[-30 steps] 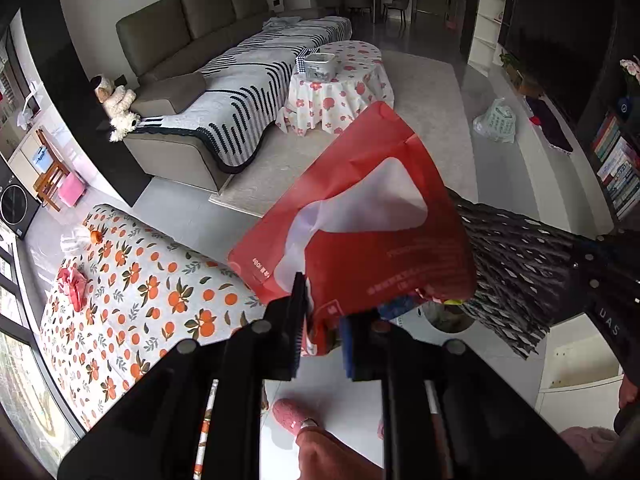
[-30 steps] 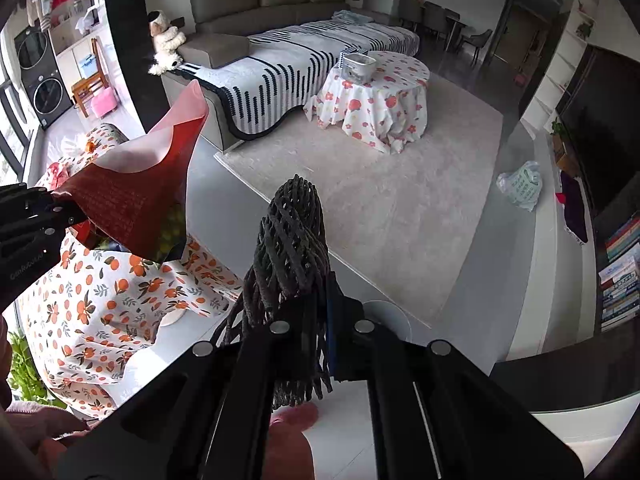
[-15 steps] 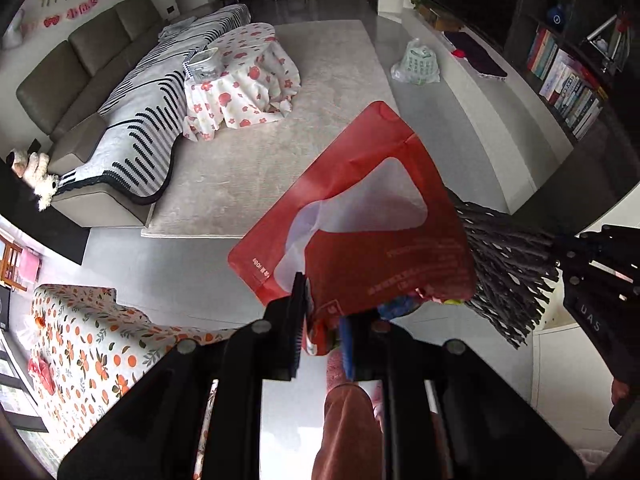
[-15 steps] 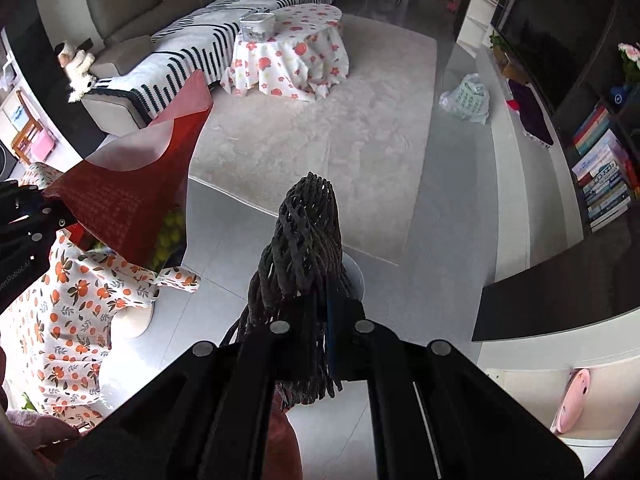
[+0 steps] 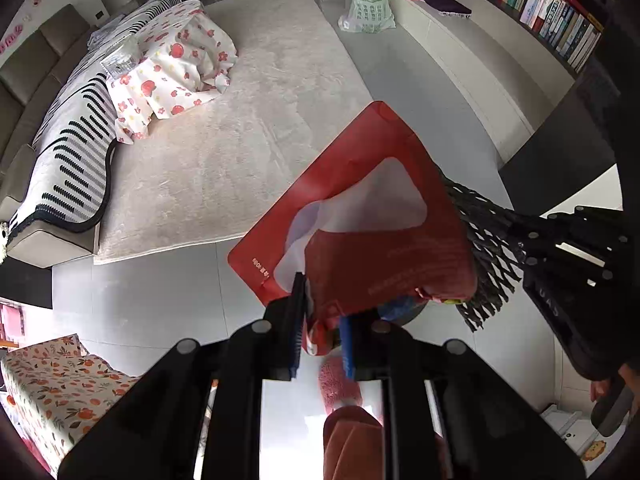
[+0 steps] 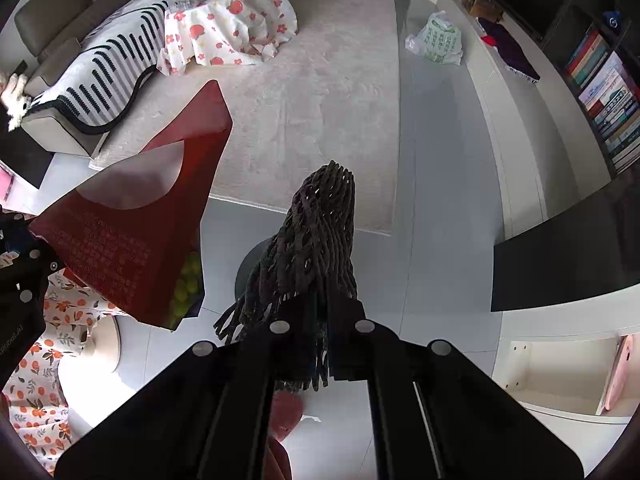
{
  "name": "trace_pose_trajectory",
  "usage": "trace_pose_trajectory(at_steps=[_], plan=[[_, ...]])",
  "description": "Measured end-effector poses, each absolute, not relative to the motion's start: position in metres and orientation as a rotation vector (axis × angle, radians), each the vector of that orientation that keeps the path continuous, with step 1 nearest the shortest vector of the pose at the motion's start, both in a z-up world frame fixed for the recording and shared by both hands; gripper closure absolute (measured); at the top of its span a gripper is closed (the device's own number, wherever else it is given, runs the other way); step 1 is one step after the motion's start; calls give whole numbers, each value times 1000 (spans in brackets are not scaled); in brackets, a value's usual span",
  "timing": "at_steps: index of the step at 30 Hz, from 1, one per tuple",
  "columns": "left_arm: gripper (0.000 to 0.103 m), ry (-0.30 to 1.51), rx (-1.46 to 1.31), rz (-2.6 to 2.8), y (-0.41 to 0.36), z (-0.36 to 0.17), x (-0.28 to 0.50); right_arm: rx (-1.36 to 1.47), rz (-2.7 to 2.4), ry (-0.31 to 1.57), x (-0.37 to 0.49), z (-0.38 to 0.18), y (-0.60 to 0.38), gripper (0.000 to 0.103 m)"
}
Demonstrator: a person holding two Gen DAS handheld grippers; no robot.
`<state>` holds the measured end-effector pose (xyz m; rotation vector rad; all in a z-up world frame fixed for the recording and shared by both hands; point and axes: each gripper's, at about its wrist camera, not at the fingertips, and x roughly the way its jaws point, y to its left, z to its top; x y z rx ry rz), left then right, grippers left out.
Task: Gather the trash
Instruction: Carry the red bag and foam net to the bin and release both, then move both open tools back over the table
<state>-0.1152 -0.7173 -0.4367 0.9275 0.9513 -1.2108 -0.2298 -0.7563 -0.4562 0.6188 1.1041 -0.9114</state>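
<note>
Left claw (image 5: 322,322) is clamped tight on the bottom corner of the red pouch (image 5: 360,220), and the right claw (image 6: 320,336) is fully closed on the black foam net (image 6: 312,248), which sticks up past the fingertips. Both pieces of trash hang over the pale floor, just above a dark round shape (image 6: 250,268) that looks like a bin, though most of it is hidden. Risk here: the pouch is pinched only at one corner and looks to have green bits inside, so a loose release could tip it past the rim; the springy net could snag on the pads. Further out, the rug (image 5: 224,140), the draped desk (image 5: 172,64), the sofa (image 5: 60,128). Compared with a second ago, both views tilt far more floorward and the room has swung round; grips unchanged.
</note>
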Motion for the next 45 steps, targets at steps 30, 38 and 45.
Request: trace_pose_trajectory(at_steps=[30, 38, 45], plan=[[83, 1034, 1081, -1285, -768, -608, -150, 888, -1023, 1213, -273, -611, -751, 51], [40, 1051, 1096, -1278, -765, -620, -167, 896, -1052, 1207, -289, -607, -743, 51], [39, 1047, 1092, -1269, -756, -606, -166, 871, -1043, 1193, -289, -594, -738, 51]])
